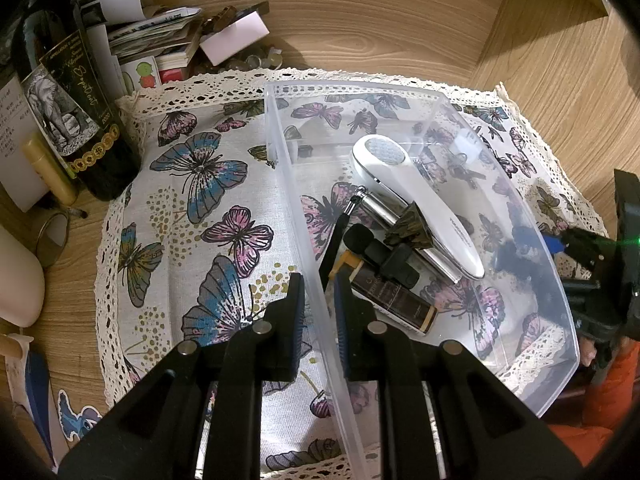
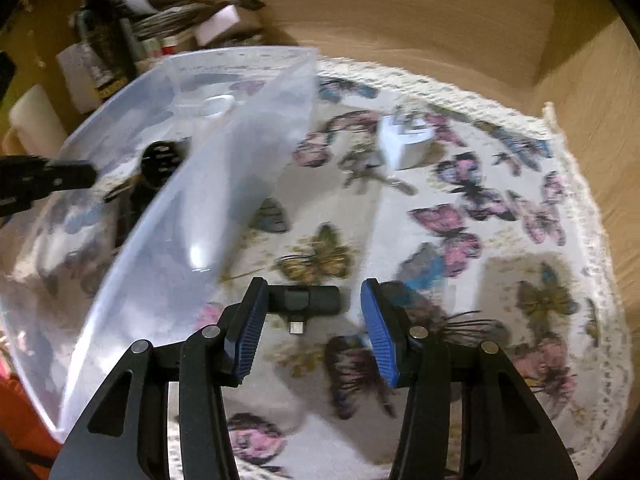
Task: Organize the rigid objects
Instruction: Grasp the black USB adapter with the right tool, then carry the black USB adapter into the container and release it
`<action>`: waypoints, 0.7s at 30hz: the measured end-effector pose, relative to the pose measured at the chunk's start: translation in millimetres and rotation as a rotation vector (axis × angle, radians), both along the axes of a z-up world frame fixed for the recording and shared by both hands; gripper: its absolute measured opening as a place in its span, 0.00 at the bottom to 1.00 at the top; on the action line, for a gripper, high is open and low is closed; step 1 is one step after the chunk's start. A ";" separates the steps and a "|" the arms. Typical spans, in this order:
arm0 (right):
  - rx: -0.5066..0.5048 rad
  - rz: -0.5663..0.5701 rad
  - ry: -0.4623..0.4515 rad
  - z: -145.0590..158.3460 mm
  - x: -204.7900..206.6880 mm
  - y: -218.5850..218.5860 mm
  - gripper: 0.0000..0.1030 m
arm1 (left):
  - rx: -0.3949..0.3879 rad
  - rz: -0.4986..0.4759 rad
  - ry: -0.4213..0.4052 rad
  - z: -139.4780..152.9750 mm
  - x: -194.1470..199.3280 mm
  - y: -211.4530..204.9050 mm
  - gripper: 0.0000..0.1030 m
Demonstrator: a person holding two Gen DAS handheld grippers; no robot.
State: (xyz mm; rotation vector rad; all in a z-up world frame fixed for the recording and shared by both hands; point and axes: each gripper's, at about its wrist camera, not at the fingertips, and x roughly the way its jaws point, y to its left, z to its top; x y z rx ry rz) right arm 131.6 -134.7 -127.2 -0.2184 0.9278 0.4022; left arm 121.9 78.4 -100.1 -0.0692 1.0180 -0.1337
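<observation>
Bin steadied by left gripper, pinched on its wall.
Right gripper, part open at lower centre, straddles black adapter, ungripped.

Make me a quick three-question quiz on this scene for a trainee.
1. True or false: the left gripper is shut on the wall of the clear bin.
2. What lies between the open fingers of the right gripper? A) keys B) small black adapter C) white plug
3. What motif is printed on the cloth?
Key: 1 true; 2 B; 3 butterflies.
</observation>
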 end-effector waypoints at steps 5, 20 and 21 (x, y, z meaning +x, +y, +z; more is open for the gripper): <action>0.035 -0.024 0.020 3.9 2.1 -14.4 0.43 | 0.000 0.001 -0.001 -0.1 -0.4 -0.4 0.14; 0.005 -0.043 -0.004 0.9 8.3 -7.0 0.40 | -0.004 0.001 0.000 -0.2 -0.3 0.4 0.14; 0.012 -0.049 -0.012 3.9 9.1 -8.6 0.40 | -0.004 0.001 0.000 -0.2 -0.7 0.4 0.14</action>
